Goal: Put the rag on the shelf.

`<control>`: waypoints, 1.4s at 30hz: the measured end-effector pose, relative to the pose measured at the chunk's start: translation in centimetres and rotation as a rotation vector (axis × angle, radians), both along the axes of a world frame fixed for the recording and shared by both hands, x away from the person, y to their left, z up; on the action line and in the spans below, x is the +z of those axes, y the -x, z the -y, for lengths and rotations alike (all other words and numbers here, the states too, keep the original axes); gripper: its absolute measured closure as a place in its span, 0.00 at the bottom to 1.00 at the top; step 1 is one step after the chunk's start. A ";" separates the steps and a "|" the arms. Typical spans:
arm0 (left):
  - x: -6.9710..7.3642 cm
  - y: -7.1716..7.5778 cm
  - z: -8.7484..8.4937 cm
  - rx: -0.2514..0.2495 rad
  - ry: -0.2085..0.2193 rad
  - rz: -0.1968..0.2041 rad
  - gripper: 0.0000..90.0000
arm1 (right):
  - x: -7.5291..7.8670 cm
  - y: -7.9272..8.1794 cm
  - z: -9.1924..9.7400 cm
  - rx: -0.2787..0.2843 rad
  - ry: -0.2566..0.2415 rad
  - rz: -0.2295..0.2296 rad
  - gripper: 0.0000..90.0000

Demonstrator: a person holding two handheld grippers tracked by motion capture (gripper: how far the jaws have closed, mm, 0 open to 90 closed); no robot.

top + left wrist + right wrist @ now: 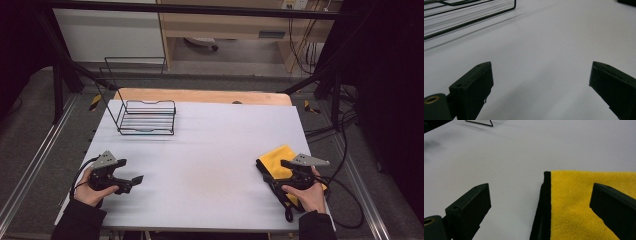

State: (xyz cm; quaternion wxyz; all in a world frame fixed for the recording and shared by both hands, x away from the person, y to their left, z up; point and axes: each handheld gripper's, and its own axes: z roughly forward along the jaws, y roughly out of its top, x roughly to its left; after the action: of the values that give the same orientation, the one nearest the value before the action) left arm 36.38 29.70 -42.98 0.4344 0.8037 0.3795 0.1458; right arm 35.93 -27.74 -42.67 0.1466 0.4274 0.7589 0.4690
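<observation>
A folded yellow cloth (pixel 276 159) with a black edge lies at the table's right front. My right gripper (pixel 275 171) hovers low over its left edge, pointing left, with jaws wide apart. In the right gripper view the cloth (pixel 579 202) lies under the right jaw and bare table under the left, so the right gripper (pixel 541 186) is open and grips nothing. My left gripper (pixel 129 172) rests low at the table's left front. Its jaws stand wide over bare table, so the left gripper (pixel 541 67) is open.
A black wire rack (pixel 148 118) stands at the table's back left, also seen as the rack (pixel 469 22) and the rack's corner (pixel 480 123). The white table (pixel 210 150) has a wooden strip behind it. Cables (pixel 345 200) trail off the right side.
</observation>
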 end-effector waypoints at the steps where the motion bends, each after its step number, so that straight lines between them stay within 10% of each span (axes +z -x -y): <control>1: 0.0 0.0 0.0 0.000 0.000 0.000 0.06 | 0.0 0.0 0.0 0.000 0.000 0.000 0.04; 21: -0.5 -0.1 0.3 0.001 -0.016 -0.011 0.07 | 0.6 -0.5 -1.7 -0.019 0.112 0.007 0.12; 42: -0.3 0.0 0.2 0.010 -0.014 -0.006 0.08 | -1.9 -2.9 -3.1 -0.006 0.350 -0.022 0.56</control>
State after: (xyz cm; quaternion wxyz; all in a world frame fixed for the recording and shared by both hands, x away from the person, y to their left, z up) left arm 36.35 29.53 -43.30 0.4270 0.8052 0.3839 0.1482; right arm 38.86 -24.64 -44.62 0.2119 0.4028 0.8291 0.3246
